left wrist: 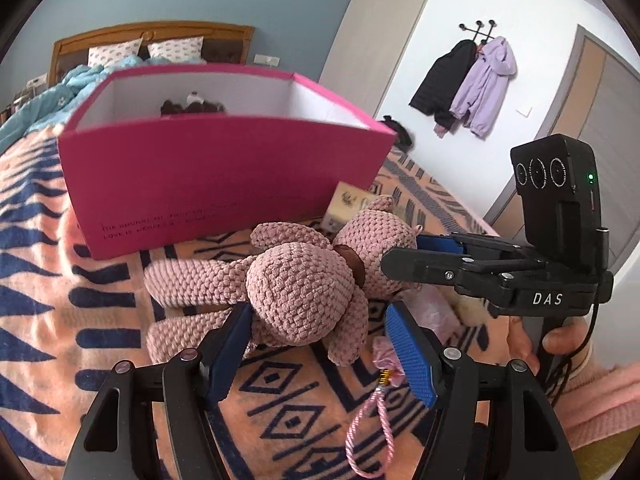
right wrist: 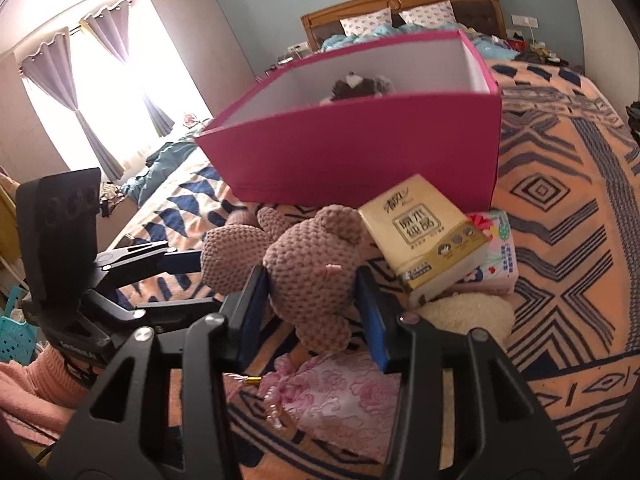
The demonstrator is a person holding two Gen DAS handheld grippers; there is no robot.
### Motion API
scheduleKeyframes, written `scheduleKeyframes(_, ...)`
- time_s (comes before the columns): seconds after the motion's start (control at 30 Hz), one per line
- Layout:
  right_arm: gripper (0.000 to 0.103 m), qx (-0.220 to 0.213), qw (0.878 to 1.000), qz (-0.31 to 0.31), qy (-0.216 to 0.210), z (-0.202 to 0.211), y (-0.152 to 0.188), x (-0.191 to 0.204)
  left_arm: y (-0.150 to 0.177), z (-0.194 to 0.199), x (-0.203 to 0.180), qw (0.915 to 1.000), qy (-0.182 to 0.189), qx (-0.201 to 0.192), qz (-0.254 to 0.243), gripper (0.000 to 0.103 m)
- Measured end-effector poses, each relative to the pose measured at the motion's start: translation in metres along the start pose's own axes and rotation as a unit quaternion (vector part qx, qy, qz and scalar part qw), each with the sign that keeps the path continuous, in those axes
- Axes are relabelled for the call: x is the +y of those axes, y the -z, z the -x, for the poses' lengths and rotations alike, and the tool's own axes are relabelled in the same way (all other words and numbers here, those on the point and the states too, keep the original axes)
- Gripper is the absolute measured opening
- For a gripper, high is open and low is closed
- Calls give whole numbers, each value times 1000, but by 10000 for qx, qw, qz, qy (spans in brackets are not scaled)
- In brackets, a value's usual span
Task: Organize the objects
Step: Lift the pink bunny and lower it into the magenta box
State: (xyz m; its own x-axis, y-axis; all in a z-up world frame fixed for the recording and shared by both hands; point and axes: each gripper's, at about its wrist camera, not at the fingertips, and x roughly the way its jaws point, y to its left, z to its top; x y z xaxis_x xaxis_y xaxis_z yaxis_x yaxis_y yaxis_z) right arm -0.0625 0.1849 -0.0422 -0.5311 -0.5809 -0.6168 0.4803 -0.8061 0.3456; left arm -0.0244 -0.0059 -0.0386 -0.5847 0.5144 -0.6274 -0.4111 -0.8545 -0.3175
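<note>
The pink crocheted bear (left wrist: 308, 280) lies flat on the patterned bedspread (left wrist: 60, 320), just in front of the magenta box (left wrist: 224, 176), and both tools are on it at once. In the left wrist view its long axis runs across the frame: legs stretch out to the left, round body in the middle, head off to the right by the brown ribbon collar. The left gripper (left wrist: 320, 344) straddles the body, its left blue finger touching the knit and the right finger (left wrist: 412, 356) standing just clear, so the fingers are parted around the toy rather than clamped. The right gripper (right wrist: 316, 292) comes in from the head end, and there both blue fingers press against the sides of the bear's head (right wrist: 316, 280): closed on it. The box stands upright and open-topped, white inside, with a dark plush toy (right wrist: 360, 86) lying at the bottom; whether it holds more I cannot tell. Beside the bear's head, a gold tissue pack (right wrist: 424, 236) leans tilted, resting over a floral-printed packet (right wrist: 500, 252) and a cream fluffy item (right wrist: 468, 312). Nearer the cameras, a pink embroidered pouch (right wrist: 344, 392) lies on the bedspread with a twisted pink cord (left wrist: 372, 428) trailing from it.
</note>
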Motion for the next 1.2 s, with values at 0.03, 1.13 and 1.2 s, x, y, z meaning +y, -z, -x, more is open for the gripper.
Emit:
scheduleKeyframes(0.03,47,-37,10000,32,-29,3,-1,2,-1,4,-1,10000,-2,-43,-21,70)
scheduleKeyframes(1.13,47,-980,9903,828,-533,50,-102,35,-94,69,-8,9886,-605,-1282,-512,70)
scheduleKeyframes(1.2,47,-1017,9897,871,-499,48,-111,35,-101,67,-5,9883,-631,-1293,-505,70)
